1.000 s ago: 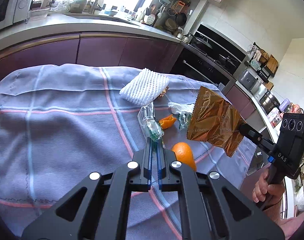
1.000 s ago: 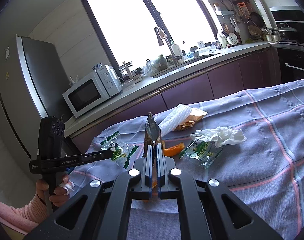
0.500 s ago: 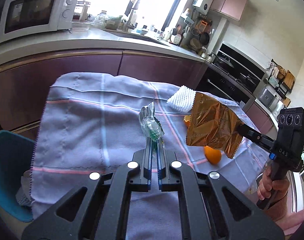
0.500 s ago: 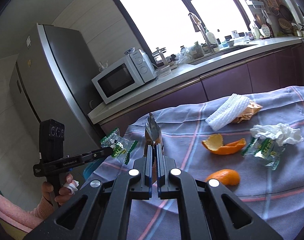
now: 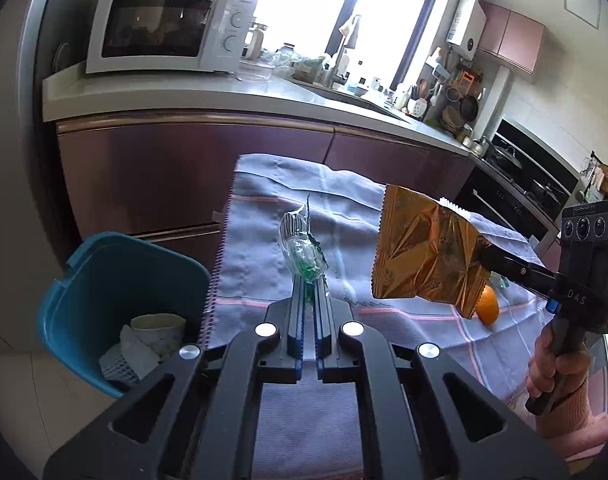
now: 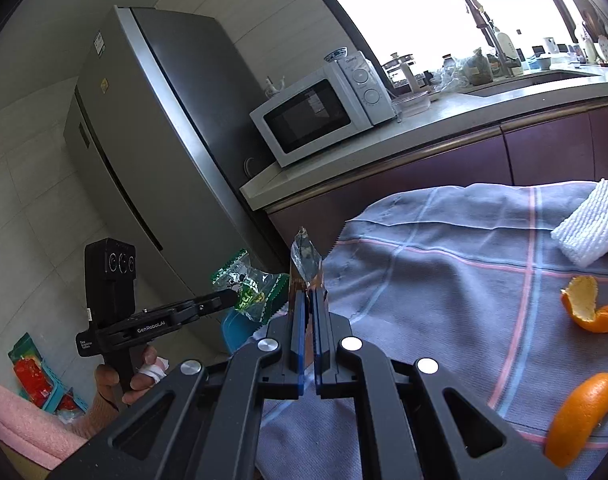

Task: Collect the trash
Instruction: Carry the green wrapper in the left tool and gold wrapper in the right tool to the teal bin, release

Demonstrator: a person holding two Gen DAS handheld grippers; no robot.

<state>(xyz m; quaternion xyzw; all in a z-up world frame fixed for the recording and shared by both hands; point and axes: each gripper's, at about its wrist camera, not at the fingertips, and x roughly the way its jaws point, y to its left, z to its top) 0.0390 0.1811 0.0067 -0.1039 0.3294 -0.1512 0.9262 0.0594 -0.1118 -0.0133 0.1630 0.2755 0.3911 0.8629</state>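
Left gripper (image 5: 310, 300) is clamping a crinkled clear-and-green candy wrapper (image 5: 302, 250) above the tablecloth's (image 5: 264, 216) left edge, beside the teal trash bin (image 5: 116, 280). Right gripper (image 6: 309, 304) is pinching a creased golden foil snack bag (image 5: 424, 256), held level over the cloth. Only the right wrist view is showing the orange peels (image 6: 592, 312) and white foam net (image 6: 588, 228).
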